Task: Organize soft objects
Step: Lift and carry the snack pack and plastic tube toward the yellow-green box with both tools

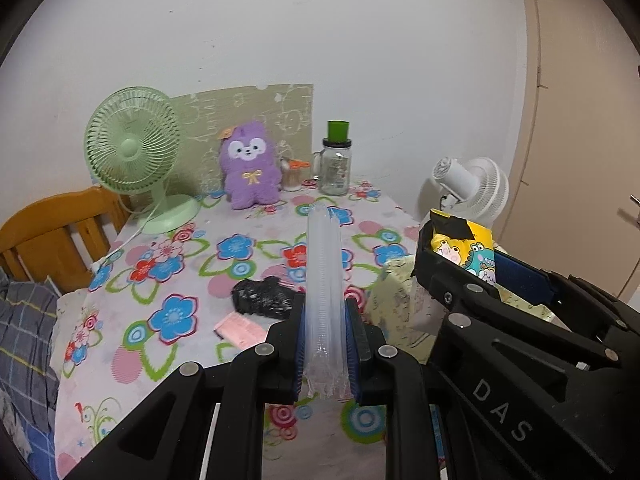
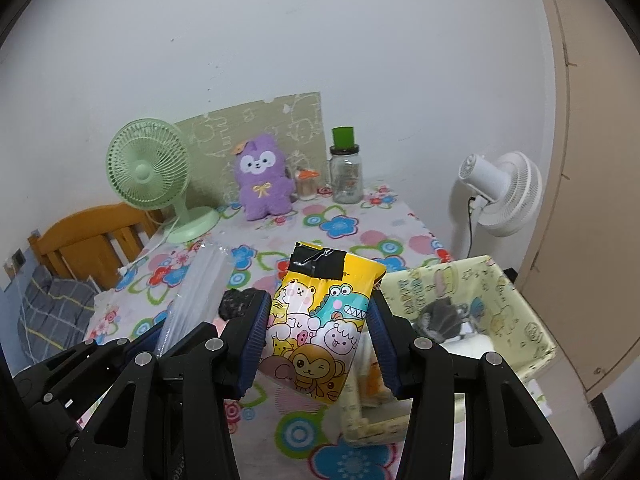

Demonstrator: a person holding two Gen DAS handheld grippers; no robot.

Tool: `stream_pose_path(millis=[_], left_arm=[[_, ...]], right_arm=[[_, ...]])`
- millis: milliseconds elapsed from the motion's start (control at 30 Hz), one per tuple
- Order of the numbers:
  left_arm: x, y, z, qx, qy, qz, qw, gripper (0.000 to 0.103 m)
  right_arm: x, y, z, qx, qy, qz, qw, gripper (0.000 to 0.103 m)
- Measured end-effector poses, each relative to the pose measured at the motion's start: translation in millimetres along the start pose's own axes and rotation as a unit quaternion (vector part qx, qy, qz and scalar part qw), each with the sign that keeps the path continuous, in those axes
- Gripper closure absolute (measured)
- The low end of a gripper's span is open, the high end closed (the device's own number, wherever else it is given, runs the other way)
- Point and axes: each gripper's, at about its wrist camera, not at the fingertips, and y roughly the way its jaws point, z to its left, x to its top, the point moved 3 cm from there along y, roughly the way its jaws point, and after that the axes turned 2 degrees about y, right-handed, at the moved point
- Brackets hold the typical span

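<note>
Two soft packs are in our grip above the flowered table [image 2: 352,220]. Our left tongs [image 1: 325,344] are pinched fully down on a long clear plastic sleeve of stacked disposable cups [image 1: 323,280], gripped near its lower end so most of its length sticks out forward over the cloth. Our right tongs [image 2: 316,336] stand about half open, their pads pressing both sides of a yellow cartoon-printed soft pack with a black taped top [image 2: 320,320], taken around its lower middle.

We judge both to be light. The cup sleeve looks slick and crinkly, stiff along its length but easily crushed across, and held so near one end it may droop or swing; a hold nearer its middle would steady it. The yellow pack looks squashy, with a glossy wrapper, so we expect it to give under the pads and perhaps slide if they loosen; the middle of its body seems the right place to hold it.

Just beside the yellow pack sits a pale yellow printed fabric basket [image 2: 516,280] with a grey soft thing already in it, a likely home for both. A crumpled black plastic bag [image 1: 262,296] lies on the table near the left tongs.
</note>
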Motion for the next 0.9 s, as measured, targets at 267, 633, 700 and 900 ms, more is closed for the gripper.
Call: stream_pose_path(millis=[267,633,700,900], left_arm=[[12,10,-29,-0.017,0.012,-0.001,0.9998,0.087],[28,23,-70,-0.045,0.029,-0.003,0.9985,0.087],[30,26,-76,-0.051,0.031,-0.003,0.9982,0.087],[33,36,-97,-0.067,0.042,0.003,0.9969,0.087]], right_arm=[[9,-3,-30,-0.014,0.009,-0.004,1.0,0.051],[21,-4,-72,-0.039,0.027,-0.015,0.999,0.051],[22,-4,-79,-0.044,0.029,-0.017,0.998,0.051],[22,-1,-99,-0.055,0.039,-0.016,0.998,0.051]])
